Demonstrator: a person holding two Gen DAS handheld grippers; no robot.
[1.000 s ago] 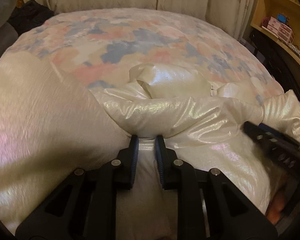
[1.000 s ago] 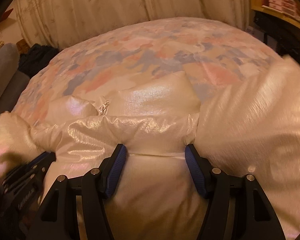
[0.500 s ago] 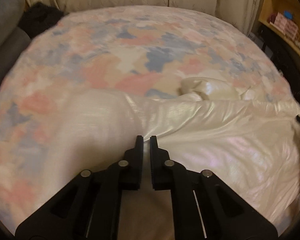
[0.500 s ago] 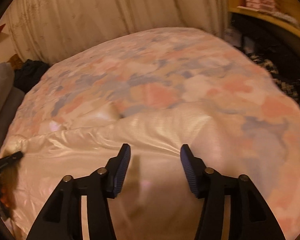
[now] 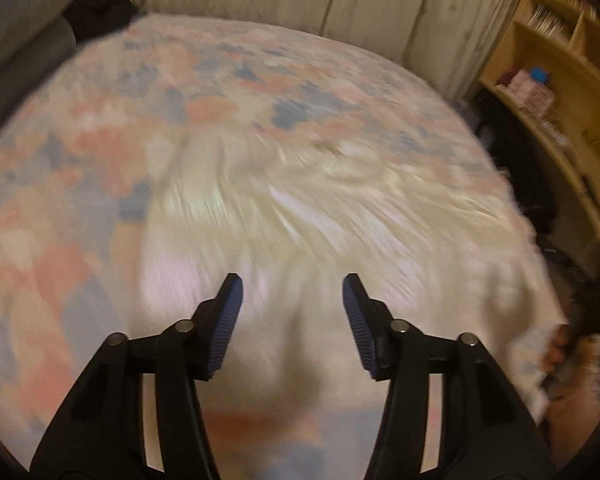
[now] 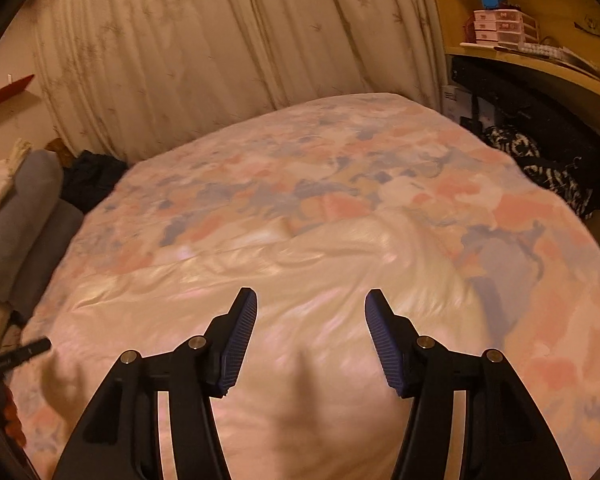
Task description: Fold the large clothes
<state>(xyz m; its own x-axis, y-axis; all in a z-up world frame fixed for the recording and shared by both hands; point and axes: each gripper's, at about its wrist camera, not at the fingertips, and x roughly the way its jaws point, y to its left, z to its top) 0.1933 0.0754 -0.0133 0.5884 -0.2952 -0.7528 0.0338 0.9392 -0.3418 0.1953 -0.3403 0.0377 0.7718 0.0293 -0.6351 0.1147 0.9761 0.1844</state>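
So the big cream garment [image 6: 284, 280], shiny and puffy like a padded coat, is laid out on the bed [image 6: 540, 240], on top of the pink-and-blue floral cover. Its long axis is run crosswise to both cameras, side to side along the near part of the bed. Nothing is being held right now: the left gripper [image 5: 292, 308] is seen spread wide with only blurred fabric behind the gap, and the right gripper [image 6: 310, 320] is spread wide too, hovering above the cloth without a pinch. The garment lies straight ahead of and below both, so neither looks much nearer. The left view is badly smeared, so seams and edges can't be made out there.

Whichever edge gets picked up, it would probably have to be carried across that long axis.

As for containers: some small pink drawer boxes [image 6: 496, 26] are stacked on the wooden shelf [image 6: 540, 60] to the right. What's inside can't be told.
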